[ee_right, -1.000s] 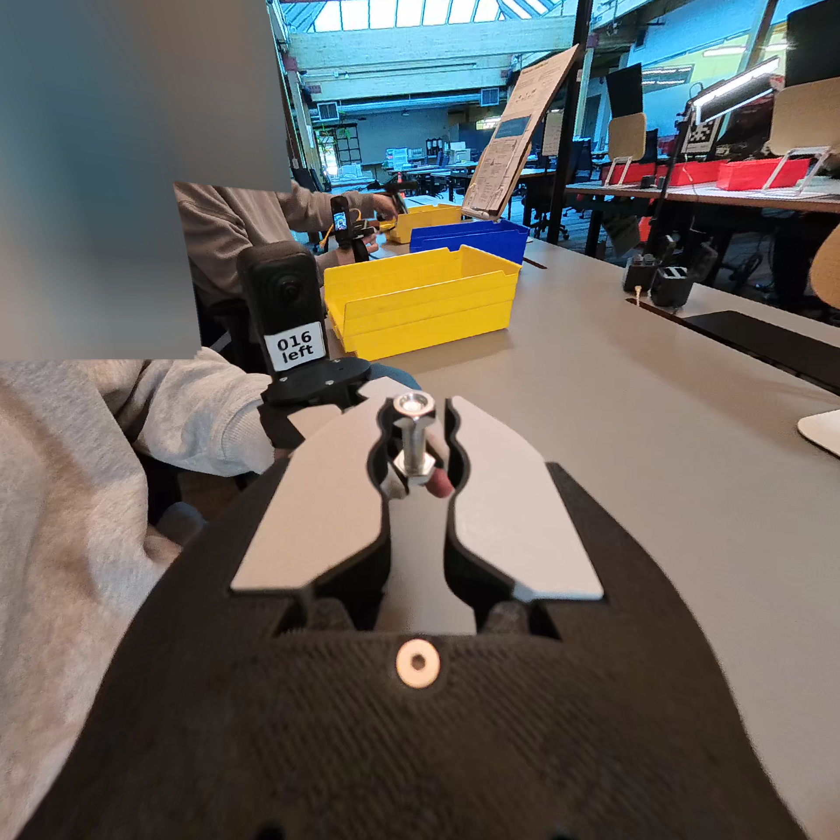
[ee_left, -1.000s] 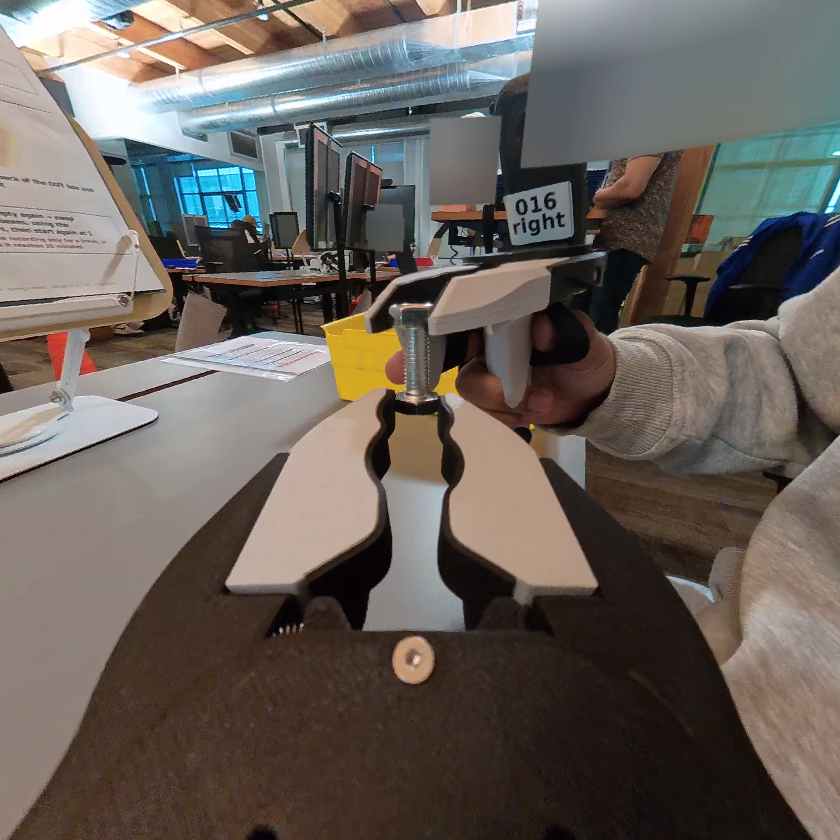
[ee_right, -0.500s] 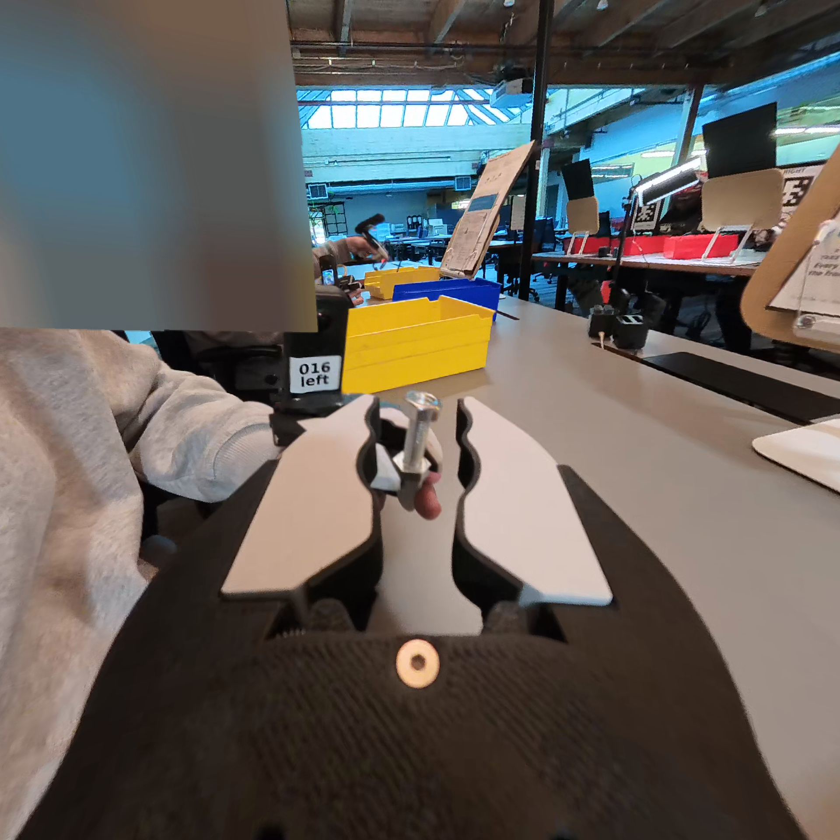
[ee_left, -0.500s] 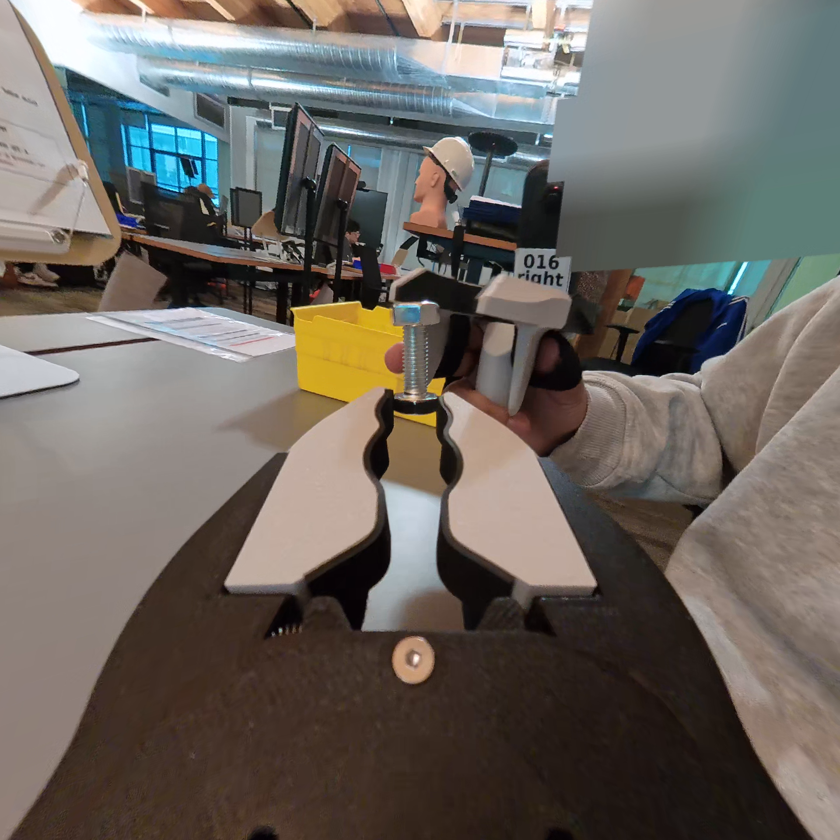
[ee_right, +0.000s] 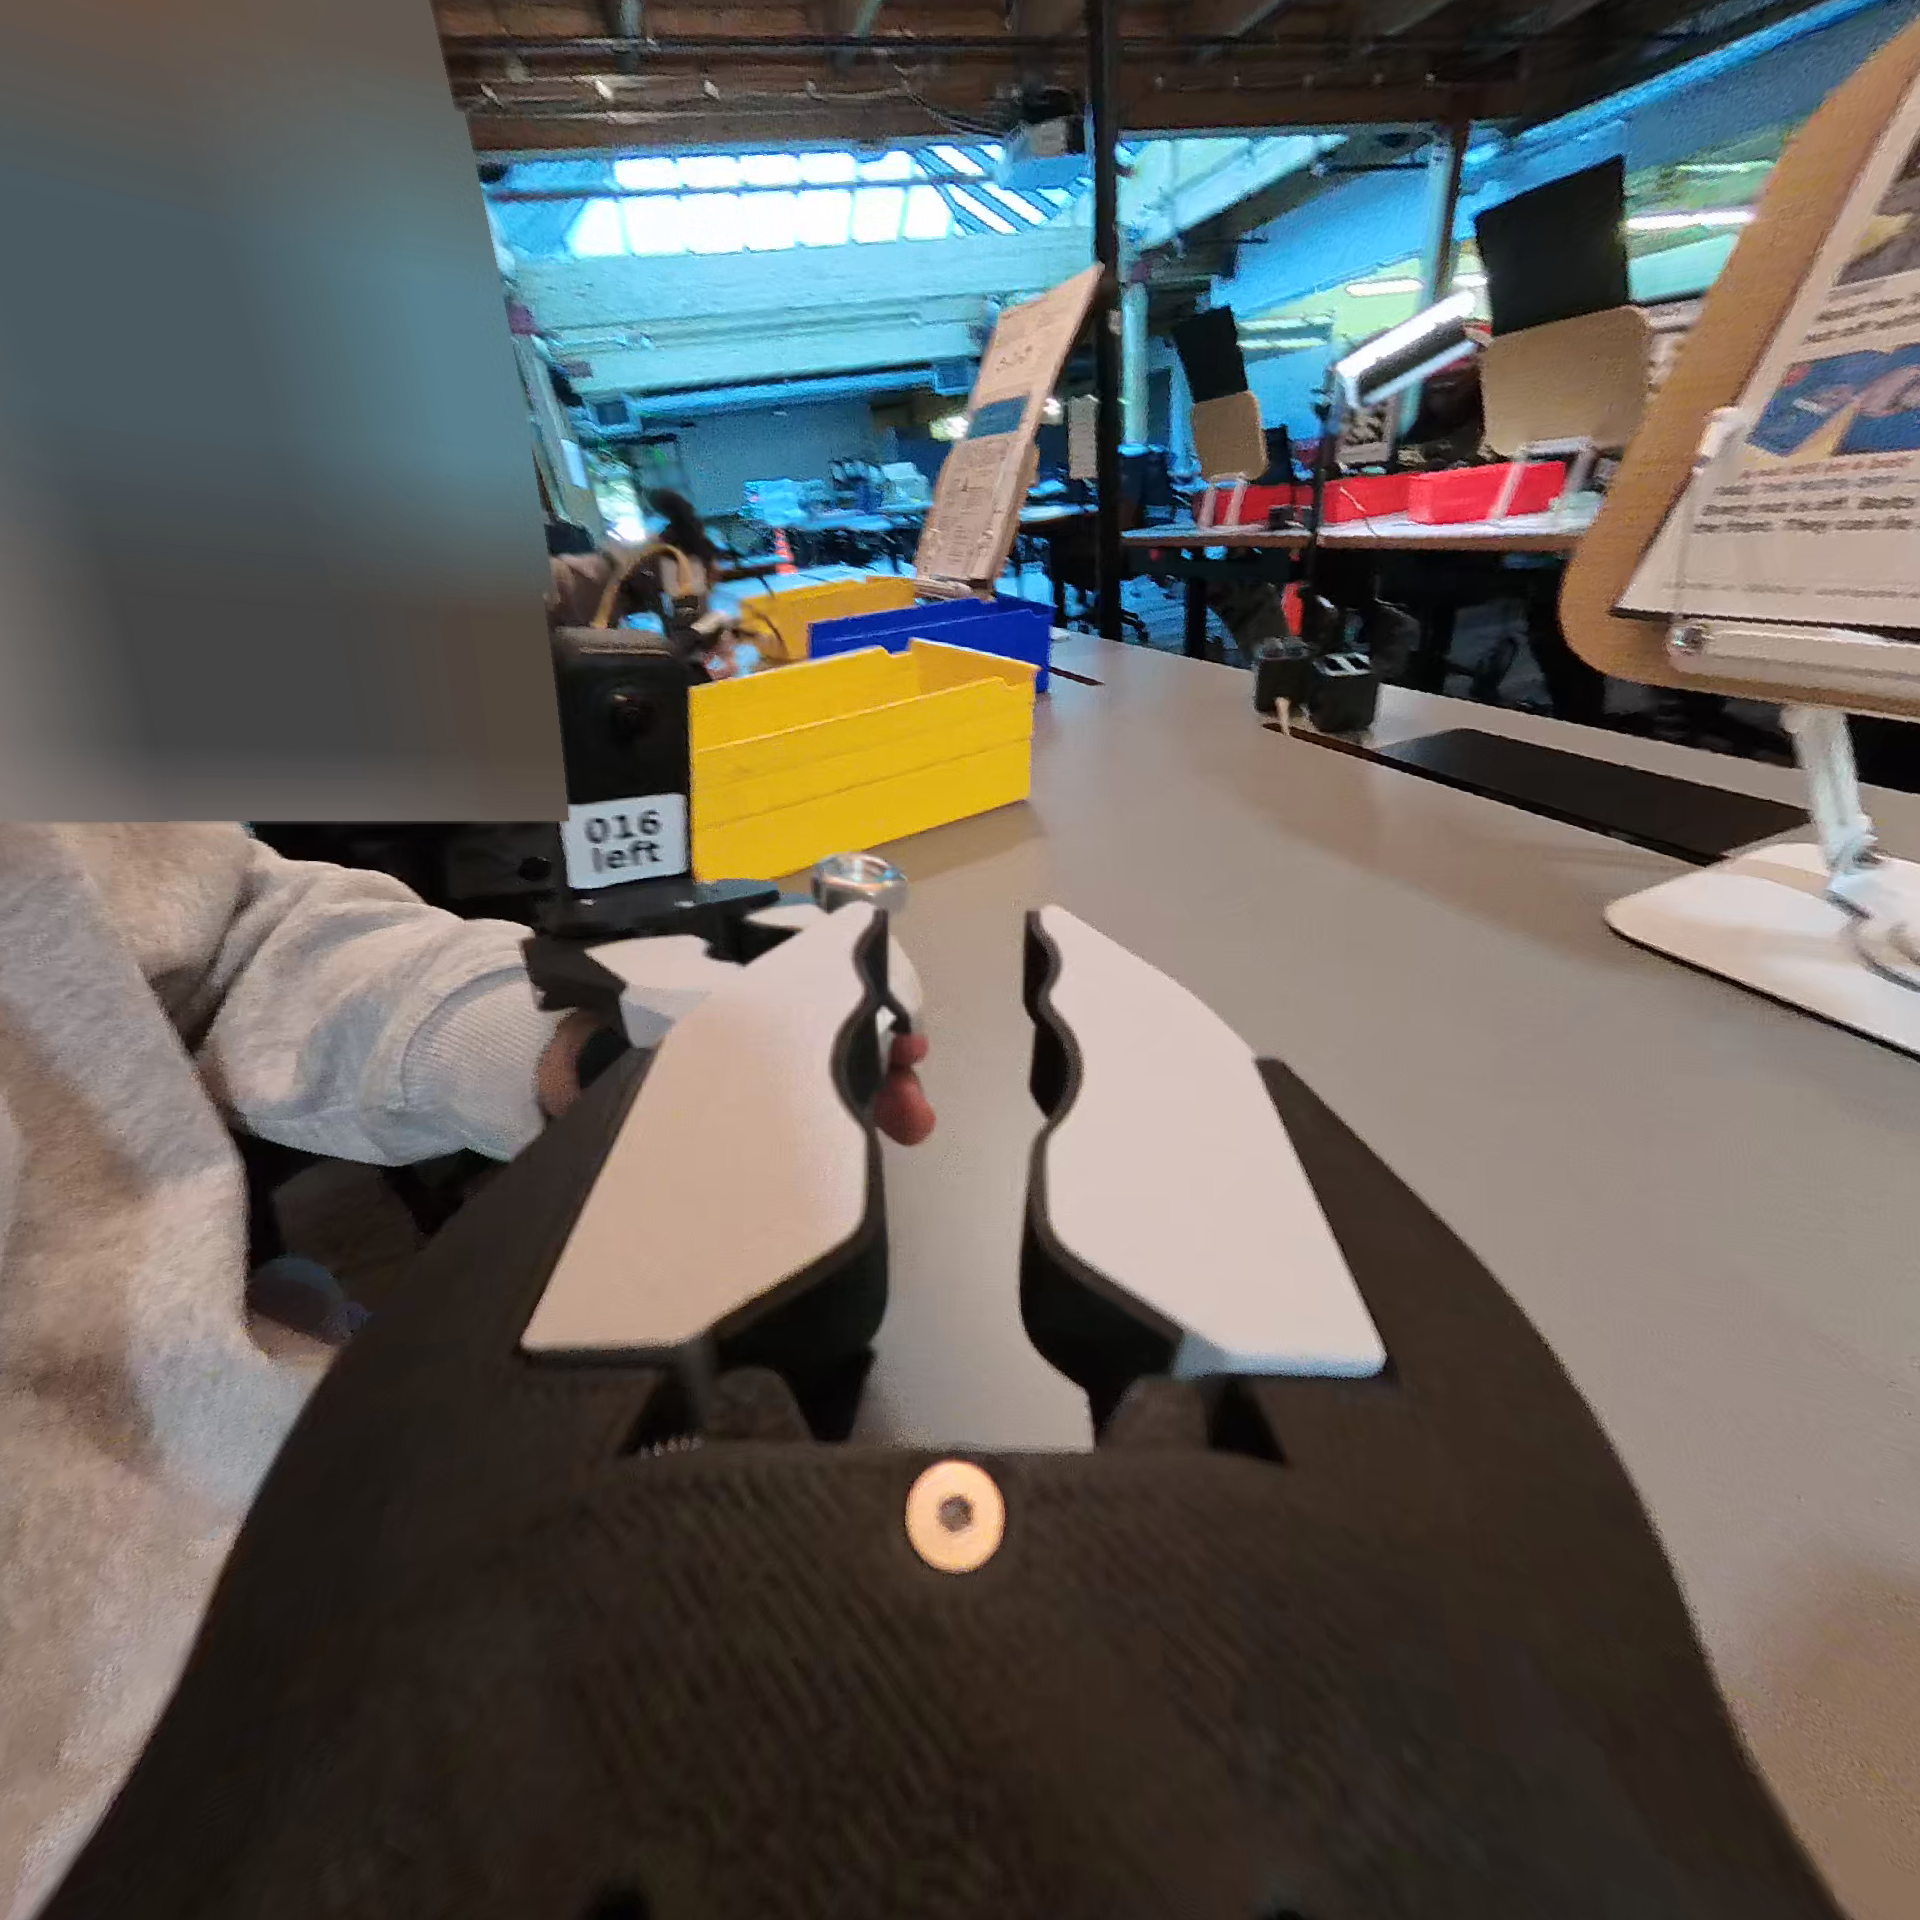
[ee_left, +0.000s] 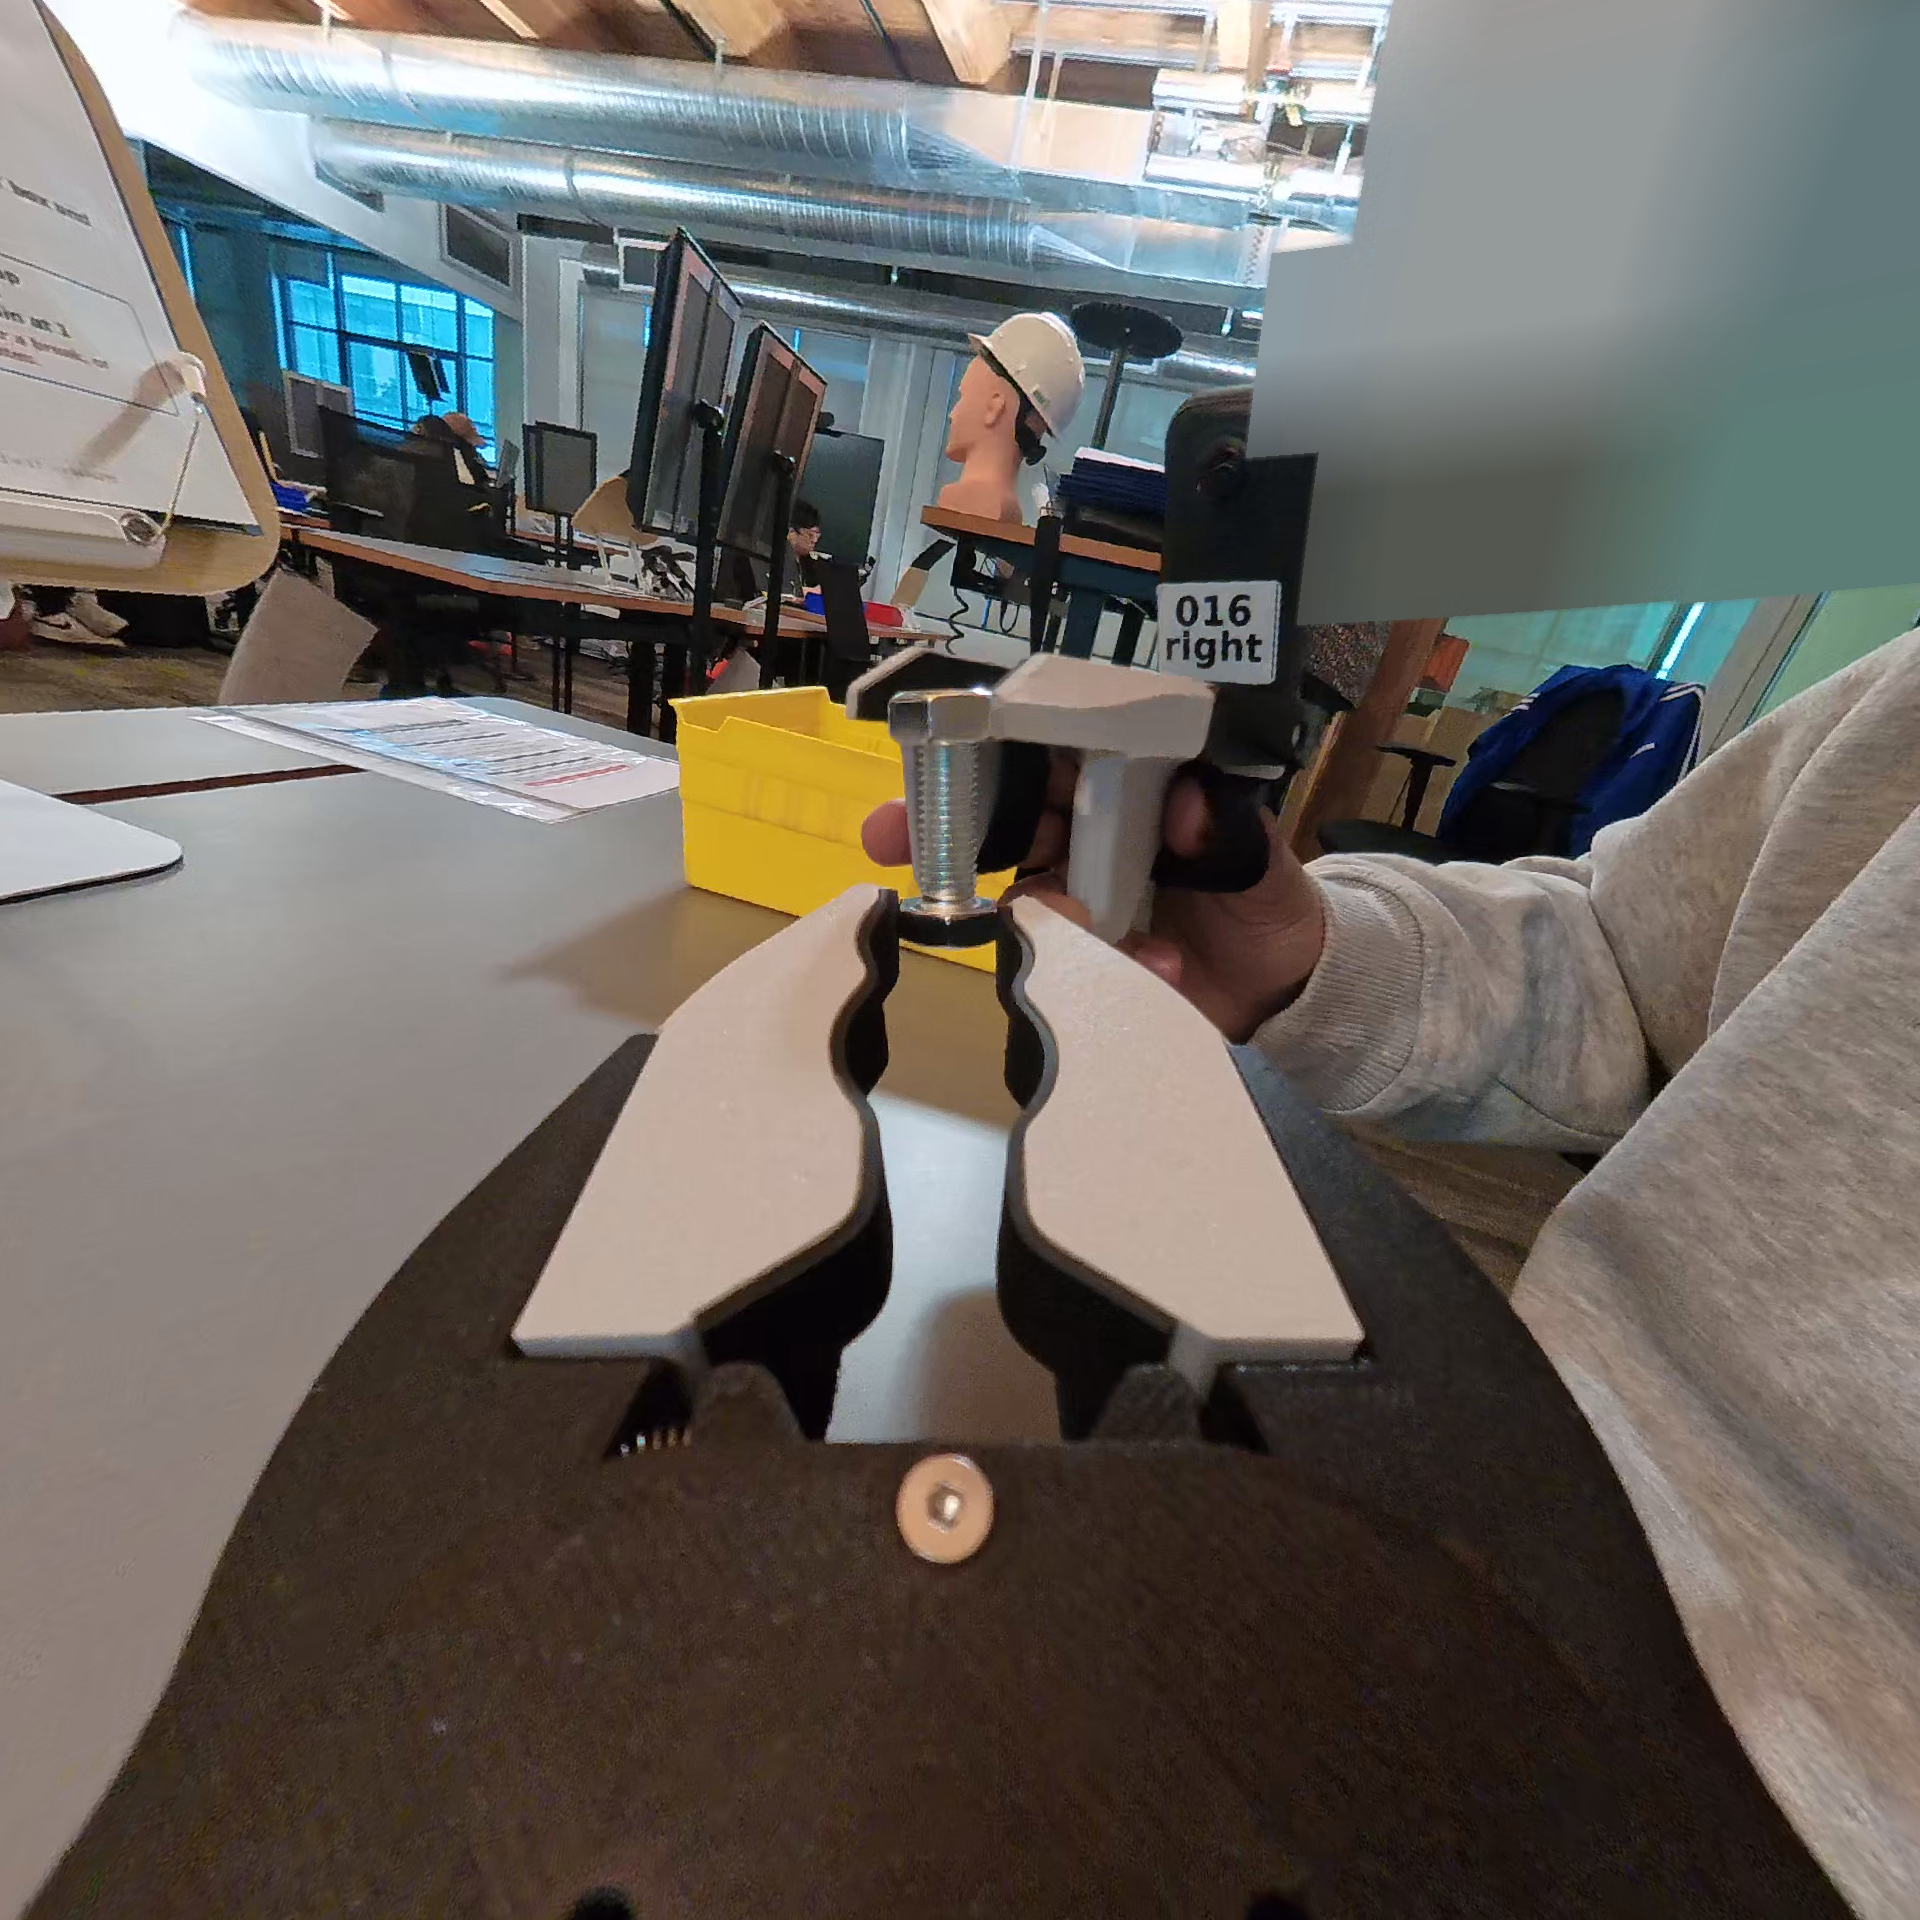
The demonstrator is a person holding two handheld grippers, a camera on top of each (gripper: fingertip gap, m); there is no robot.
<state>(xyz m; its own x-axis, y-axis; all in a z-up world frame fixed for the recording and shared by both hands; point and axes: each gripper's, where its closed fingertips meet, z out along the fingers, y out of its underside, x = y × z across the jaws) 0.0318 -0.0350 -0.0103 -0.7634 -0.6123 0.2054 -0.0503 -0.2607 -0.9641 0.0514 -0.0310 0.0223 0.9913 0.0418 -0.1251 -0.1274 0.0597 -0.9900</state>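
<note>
My left gripper (ee_left: 940, 906) is shut on a nut (ee_left: 943, 920) at its fingertips. A silver bolt (ee_left: 940, 800) stands upright out of that nut, above the grey table (ee_left: 312, 987). In the left wrist view the other gripper's white finger (ee_left: 1101, 712) sits level with the bolt's hex head, right beside it. My right gripper (ee_right: 951, 925) is open with nothing between the fingers. The bolt head (ee_right: 857, 883) shows just past its left fingertip, outside the gap. A person's hand and grey sleeve (ee_left: 1455, 935) hold the right gripper.
A yellow bin (ee_left: 779, 800) stands on the table behind the bolt; it also shows in the right wrist view (ee_right: 862, 758) with a blue bin (ee_right: 935, 623) behind it. A document stand (ee_right: 1766, 416) on a white base (ee_right: 1766, 935) is at the right. A laminated sheet (ee_left: 447, 748) lies far left. The tips of both grippers are at nearly the same place.
My right gripper has opened and let go of the bolt head, then swung right so the bolt is off its left fingertip. The left gripper still holds the nut with the bolt upright.
</note>
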